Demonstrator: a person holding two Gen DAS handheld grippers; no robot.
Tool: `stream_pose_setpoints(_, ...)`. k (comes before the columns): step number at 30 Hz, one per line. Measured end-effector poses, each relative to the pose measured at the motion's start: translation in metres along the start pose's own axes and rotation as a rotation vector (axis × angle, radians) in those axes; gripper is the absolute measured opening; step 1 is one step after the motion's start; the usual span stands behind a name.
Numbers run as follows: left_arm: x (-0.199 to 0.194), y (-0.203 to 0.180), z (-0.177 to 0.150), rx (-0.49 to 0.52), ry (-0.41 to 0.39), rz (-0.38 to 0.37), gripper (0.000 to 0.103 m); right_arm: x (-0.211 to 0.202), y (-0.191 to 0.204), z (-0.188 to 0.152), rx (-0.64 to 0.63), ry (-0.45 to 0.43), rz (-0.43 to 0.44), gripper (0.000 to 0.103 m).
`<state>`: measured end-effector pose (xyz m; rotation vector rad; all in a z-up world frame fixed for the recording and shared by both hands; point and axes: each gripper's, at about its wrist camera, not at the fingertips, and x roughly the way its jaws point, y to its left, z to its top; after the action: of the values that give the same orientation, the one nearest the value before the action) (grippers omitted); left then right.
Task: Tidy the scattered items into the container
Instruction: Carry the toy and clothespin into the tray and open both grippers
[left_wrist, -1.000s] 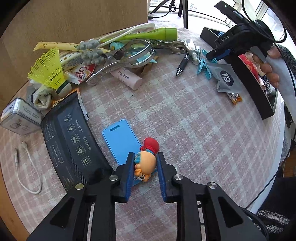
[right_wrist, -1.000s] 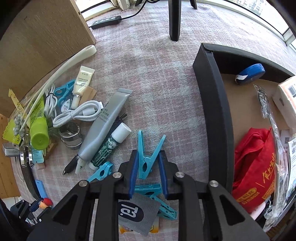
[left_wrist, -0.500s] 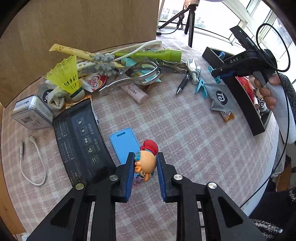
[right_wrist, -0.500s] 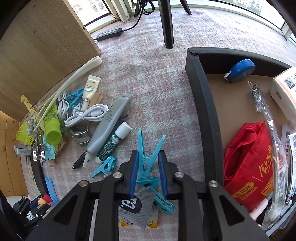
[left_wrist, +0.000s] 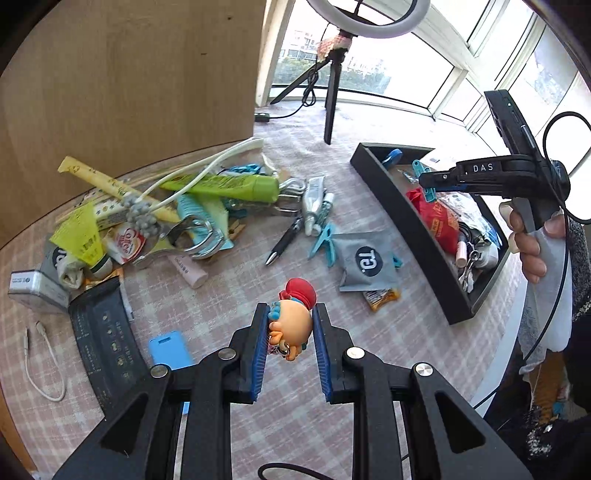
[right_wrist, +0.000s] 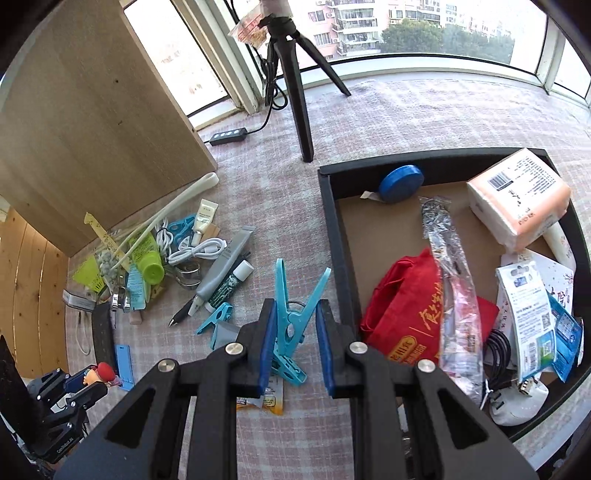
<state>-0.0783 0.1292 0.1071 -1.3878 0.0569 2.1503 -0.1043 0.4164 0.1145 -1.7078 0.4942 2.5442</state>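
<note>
My left gripper is shut on a small toy figure with a red hat and an orange face, lifted above the checked tablecloth. My right gripper is shut on a blue clothespin, held in the air beside the left wall of the black tray. In the left wrist view the right gripper hangs over the tray, a hand on its handle. The left gripper and the toy appear at the right wrist view's lower left.
The tray holds a red bag, a tissue pack, blue tape and packets. On the cloth lie a grey pouch, a blue clip, a pen, a green tube, a blue card and a black packet. A tripod stands behind.
Both grippers have risen with their loads, so more of the table and window shows. The toy left the blue card; the clothespin left the pouch and now sits closer to the tray.
</note>
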Motion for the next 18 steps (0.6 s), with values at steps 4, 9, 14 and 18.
stream_pose_setpoints(4,0.011,-0.042,0.019,0.038,-0.01,-0.068,0.022,-0.026,-0.038,-0.004,0.06,-0.051,-0.016,0.021)
stream_pose_setpoints(9,0.03,-0.105,0.041,0.113,-0.013,-0.143,0.022,-0.054,-0.098,-0.015,0.157,-0.088,-0.062,0.021)
stream_pose_setpoints(14,0.051,-0.162,0.055,0.175,0.003,-0.204,0.022,-0.071,-0.151,-0.028,0.24,-0.11,-0.114,0.021)
stream_pose_setpoints(18,0.063,-0.2,0.062,0.231,0.018,-0.222,0.022,-0.082,-0.184,-0.037,0.285,-0.124,-0.148,0.021)
